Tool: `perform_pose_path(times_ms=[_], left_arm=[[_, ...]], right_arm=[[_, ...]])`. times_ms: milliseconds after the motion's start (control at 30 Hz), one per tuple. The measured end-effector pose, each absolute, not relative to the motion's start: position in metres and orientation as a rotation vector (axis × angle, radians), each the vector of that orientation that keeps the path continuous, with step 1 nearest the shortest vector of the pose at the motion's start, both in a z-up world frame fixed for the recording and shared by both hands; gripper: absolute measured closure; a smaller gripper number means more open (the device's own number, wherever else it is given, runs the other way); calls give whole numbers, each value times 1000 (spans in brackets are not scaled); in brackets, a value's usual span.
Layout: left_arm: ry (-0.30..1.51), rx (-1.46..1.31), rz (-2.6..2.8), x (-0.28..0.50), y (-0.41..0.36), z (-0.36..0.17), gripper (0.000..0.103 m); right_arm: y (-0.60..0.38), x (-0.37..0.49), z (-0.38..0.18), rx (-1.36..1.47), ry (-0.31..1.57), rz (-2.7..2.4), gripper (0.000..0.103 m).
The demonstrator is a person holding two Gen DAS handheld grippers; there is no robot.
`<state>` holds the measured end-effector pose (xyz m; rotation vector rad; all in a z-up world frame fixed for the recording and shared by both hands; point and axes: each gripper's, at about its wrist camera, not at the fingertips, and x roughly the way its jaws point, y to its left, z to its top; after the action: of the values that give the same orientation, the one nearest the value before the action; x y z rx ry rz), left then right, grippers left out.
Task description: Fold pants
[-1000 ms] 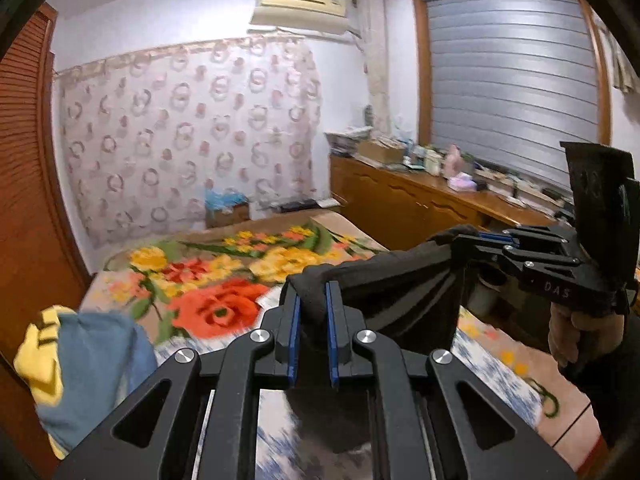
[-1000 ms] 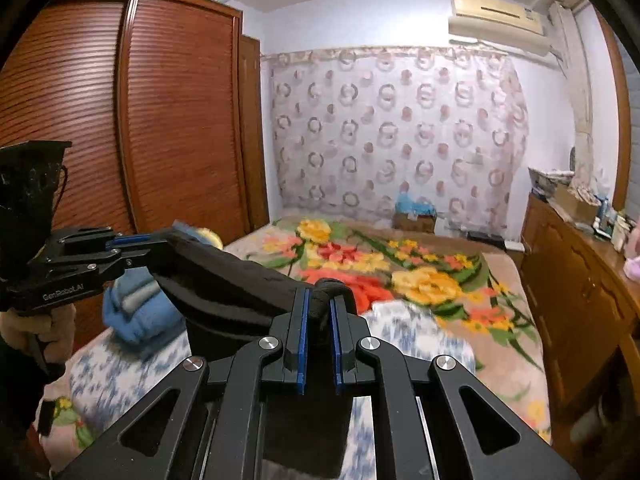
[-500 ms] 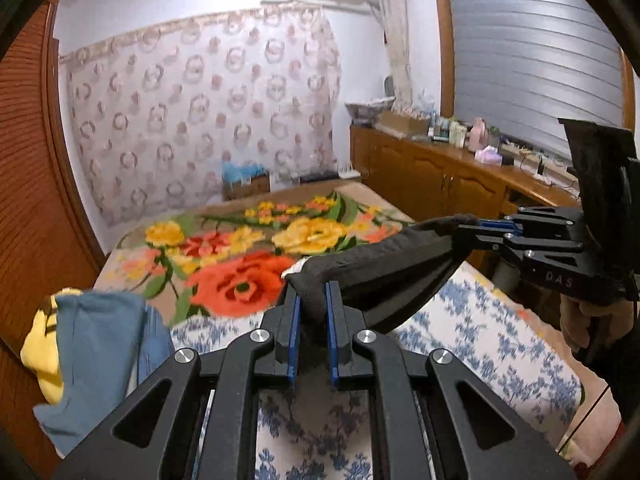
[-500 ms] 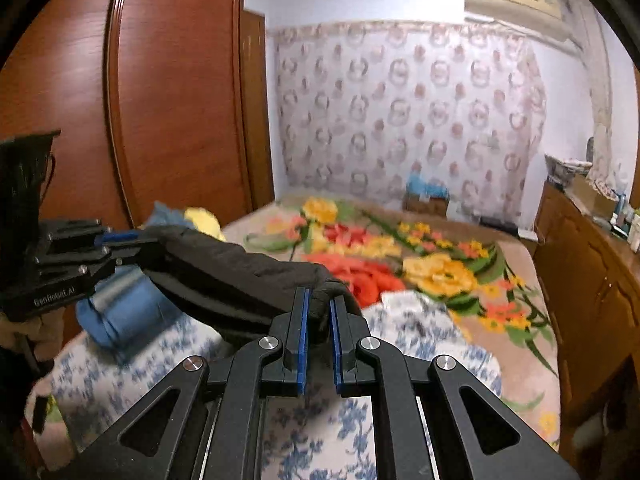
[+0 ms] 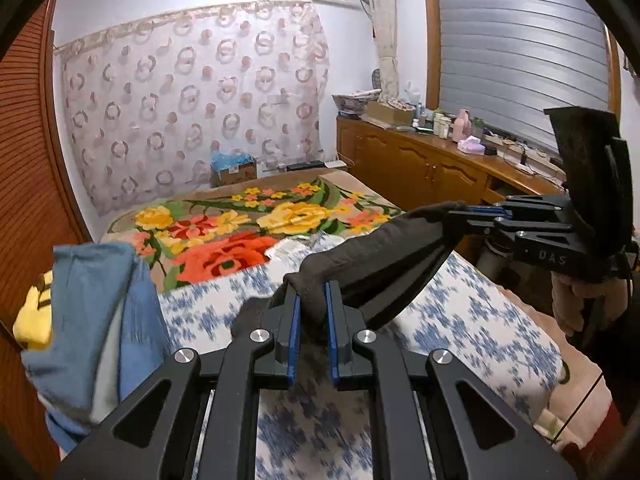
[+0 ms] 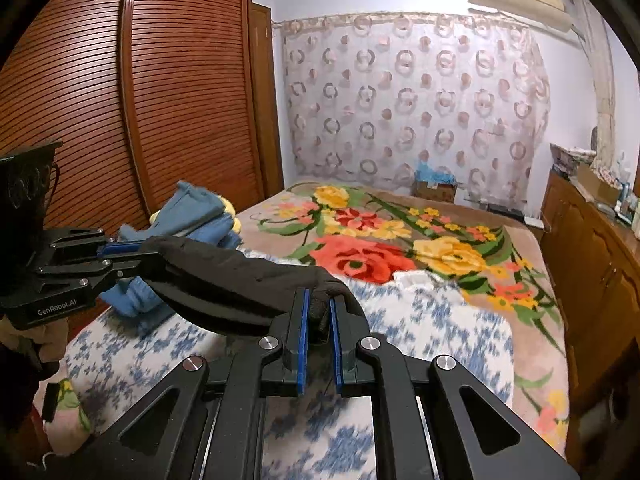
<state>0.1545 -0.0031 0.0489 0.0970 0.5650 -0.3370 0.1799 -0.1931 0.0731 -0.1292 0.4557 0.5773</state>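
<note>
A: As far as the left wrist view shows, the left claw (image 5: 312, 312) has its blue pads drawn in narrow, with a bunched edge of the dark pants (image 5: 384, 256) squeezed between them.

B: And the right claw (image 6: 318, 312)?

A: The same. Its pads are nearly together and pinch a dark knob of cloth at their tips. So each claw grips one end of the pants.

B: How do the pants look?

A: Dark, nearly black, soft and thick. They run as one rolled-looking band from one claw across to the other, with more cloth sagging below the band. In the right wrist view the band (image 6: 224, 272) reaches left to the other claw's fingers.

B: Where are they, then?

A: Stretched in the air between the two claws, above the blue-and-white flowered sheet (image 5: 472, 320). Whether the hanging part touches the sheet I cannot tell; the claws' frames hide it.

B: What lies beyond?

A: A blanket with big red and yellow flowers (image 6: 384, 248) covers the far half of the bed. A pile of blue and yellow clothes (image 6: 192, 216) sits by the wooden wardrobe (image 6: 160, 100). A hand (image 5: 576, 300) holds the right claw's grip at the left view's right edge.
</note>
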Motion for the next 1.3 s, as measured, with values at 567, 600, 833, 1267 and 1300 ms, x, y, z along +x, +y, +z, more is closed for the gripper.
perform_pose_path(times_ms=[567,600,833,1267,1300], left_arm=[[679,57,-378,68,-19,-11,91],[685,55,-381,65,-19,-14,91],[726,49,-394,45,-17,-33,91],[725,40,-421,19,-21,-30,91],[723,36,-417,19,-20,-31,91]], right_arm=[[-214,101,27,-88,611,609,93],[-214,99,25,-83,620,608,93],[-220,85,19,-64,648,614,93],[-231,45,13,-46,645,631,93],[-231,45,12,-46,646,630,93]])
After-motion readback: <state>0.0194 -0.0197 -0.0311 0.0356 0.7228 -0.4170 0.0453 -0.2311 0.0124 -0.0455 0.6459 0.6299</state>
